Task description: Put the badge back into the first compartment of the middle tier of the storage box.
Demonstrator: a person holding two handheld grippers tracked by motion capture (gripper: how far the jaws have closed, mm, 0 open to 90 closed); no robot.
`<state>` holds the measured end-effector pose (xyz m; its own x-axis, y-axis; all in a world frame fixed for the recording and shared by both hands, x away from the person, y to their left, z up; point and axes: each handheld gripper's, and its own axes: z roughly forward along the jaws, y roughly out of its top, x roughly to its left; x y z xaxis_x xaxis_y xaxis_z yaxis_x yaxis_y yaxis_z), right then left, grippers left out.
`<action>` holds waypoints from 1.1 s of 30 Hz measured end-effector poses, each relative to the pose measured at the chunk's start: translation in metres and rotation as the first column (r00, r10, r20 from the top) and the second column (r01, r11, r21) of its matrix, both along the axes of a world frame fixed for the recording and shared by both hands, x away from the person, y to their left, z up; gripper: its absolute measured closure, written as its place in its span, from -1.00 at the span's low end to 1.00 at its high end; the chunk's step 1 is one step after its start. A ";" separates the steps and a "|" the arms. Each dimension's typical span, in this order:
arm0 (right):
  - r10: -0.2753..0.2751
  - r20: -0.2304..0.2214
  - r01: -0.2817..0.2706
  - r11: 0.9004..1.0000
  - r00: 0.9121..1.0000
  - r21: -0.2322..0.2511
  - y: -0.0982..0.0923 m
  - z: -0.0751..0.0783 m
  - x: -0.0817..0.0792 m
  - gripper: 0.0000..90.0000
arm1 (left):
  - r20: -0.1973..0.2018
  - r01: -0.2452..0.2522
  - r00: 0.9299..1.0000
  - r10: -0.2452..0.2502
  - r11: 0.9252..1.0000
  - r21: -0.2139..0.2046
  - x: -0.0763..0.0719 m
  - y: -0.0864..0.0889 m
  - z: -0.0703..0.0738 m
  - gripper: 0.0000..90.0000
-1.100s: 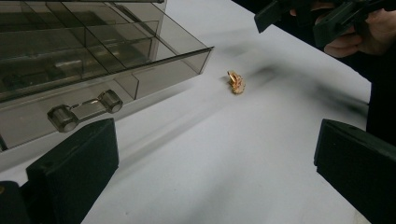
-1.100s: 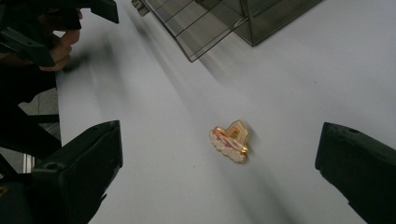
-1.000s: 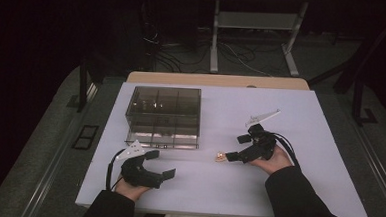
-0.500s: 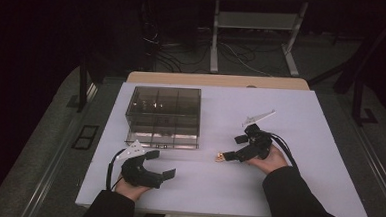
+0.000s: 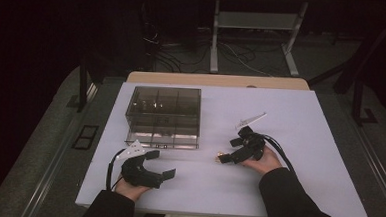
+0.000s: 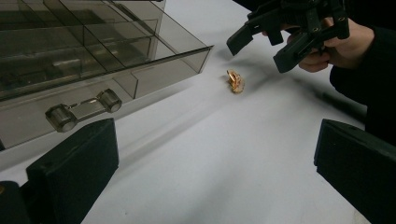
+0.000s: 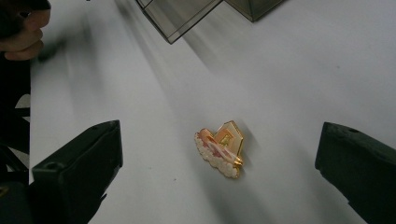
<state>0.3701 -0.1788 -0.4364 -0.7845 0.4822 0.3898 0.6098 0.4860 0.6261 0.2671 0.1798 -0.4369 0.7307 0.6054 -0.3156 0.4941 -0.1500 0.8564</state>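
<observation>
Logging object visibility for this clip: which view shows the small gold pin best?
The right gripper view: the gold pin lies close between the open jaws, shape and colours clear. The left gripper view shows it small, beside the clear box. The high view shows a speck.

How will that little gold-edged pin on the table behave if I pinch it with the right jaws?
The pin looks like thin, stiff enamel lying flat on the table, so the open right gripper would probably struggle to get under it. Its glossy face suggests it may skid. It is likely very light.
</observation>
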 end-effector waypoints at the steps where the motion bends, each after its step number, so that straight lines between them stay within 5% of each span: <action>1: 0.002 0.000 -0.002 1.000 1.000 -0.001 0.000 -0.001 0.000 -0.99 | 0.000 0.000 1.000 0.000 1.000 0.000 0.000 0.000 0.000 -1.00; 15: 0.026 -0.009 -0.027 0.998 1.000 -0.052 0.007 -0.007 0.001 -0.99 | 0.001 0.001 1.000 -0.001 1.000 0.001 0.000 0.000 0.000 -1.00; 18: 0.040 -0.005 -0.040 0.998 0.999 -0.038 0.006 -0.006 0.000 -0.68 | 0.000 0.002 1.000 -0.002 1.000 0.004 0.000 0.000 0.000 -1.00; 26: 0.038 0.011 -0.037 0.998 0.999 -0.043 0.008 -0.006 0.001 -0.65 | 0.000 -0.002 1.000 0.002 1.000 0.001 0.000 0.000 0.000 -1.00; 33: 0.053 0.038 -0.050 0.996 0.998 -0.069 0.010 -0.008 0.000 -0.30 | 0.000 -0.001 1.000 0.001 1.000 0.001 0.000 0.000 0.000 -1.00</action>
